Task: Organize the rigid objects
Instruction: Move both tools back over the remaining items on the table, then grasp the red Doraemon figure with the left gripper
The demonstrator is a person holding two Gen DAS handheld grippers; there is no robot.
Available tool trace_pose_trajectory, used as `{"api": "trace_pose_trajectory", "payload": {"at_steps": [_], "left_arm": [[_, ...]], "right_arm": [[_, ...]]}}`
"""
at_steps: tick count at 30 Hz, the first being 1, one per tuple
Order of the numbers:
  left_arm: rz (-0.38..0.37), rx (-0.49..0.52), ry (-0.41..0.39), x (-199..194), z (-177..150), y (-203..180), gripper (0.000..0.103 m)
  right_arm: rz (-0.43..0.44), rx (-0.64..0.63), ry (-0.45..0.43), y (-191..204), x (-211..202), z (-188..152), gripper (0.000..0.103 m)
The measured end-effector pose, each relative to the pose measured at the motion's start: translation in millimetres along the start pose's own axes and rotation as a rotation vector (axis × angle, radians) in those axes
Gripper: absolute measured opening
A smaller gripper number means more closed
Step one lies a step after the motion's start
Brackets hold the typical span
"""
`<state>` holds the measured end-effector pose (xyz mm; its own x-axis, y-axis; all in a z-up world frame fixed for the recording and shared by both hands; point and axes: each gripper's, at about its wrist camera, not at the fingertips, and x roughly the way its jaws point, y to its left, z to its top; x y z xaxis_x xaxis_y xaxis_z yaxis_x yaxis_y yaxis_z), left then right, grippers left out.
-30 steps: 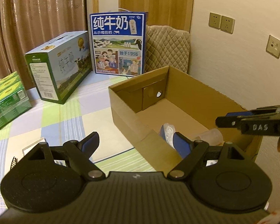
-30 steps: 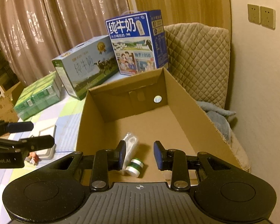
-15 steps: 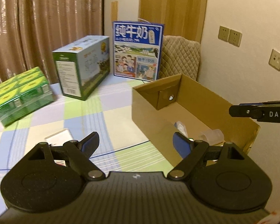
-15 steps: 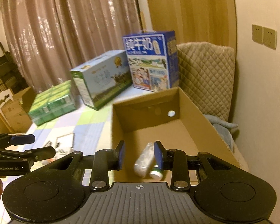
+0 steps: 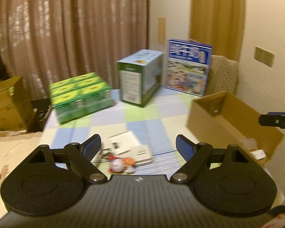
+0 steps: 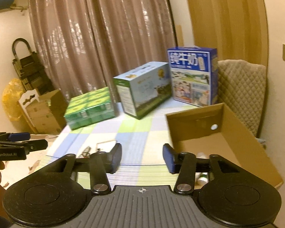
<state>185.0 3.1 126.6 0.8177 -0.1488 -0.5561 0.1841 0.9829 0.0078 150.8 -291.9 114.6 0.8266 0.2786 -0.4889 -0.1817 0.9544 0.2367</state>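
Small toys [image 5: 121, 164] lie on the table [image 5: 142, 114] beneath my wide-open left gripper [image 5: 138, 146], my right gripper [image 6: 142, 157] likewise spread beside the cardboard box [image 6: 237, 133].

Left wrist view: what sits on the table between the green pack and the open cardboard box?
Only bare checked tablecloth between the green pack and the cardboard box; the small items lie nearer the camera. Left wrist view, blurred.

A blue milk carton [image 6: 193, 77] stood upright at the back of the checked table [image 6: 134, 133], just beside a quilted chair back [image 6: 241, 89]. A pale green-sided carton [image 6: 142, 89] lay left of it, then a green pack [image 6: 90, 110]. Brown curtains [image 6: 100, 38] hung behind. Cardboard boxes [image 5: 7, 104] sat on the floor at left.
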Motion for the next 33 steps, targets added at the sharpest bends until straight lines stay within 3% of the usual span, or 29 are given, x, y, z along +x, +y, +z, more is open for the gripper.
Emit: {"api": "trace_pose_trajectory", "payload": {"at_steps": [6,14,24,33], "left_arm": [[0.069,-0.067,0.006,-14.6,-16.3,48.3,0.083],[0.126,-0.084,0.042,-8.8,-57.4,75.3,0.083],[0.121,-0.07,0.069,38.9,-104.0,73.6,0.083],[0.077,-0.031,0.09,97.2,-118.2,58.7,0.083]], "right_arm": [[0.039,-0.023,0.032,26.6,14.3,-13.8,0.061],[0.069,-0.01,0.083,47.0,52.6,-45.7,0.066],[0.047,0.031,0.147,50.4,113.6,-87.1,0.067],[0.008,-0.004,0.181,48.4,164.8,-90.4,0.067]]}}
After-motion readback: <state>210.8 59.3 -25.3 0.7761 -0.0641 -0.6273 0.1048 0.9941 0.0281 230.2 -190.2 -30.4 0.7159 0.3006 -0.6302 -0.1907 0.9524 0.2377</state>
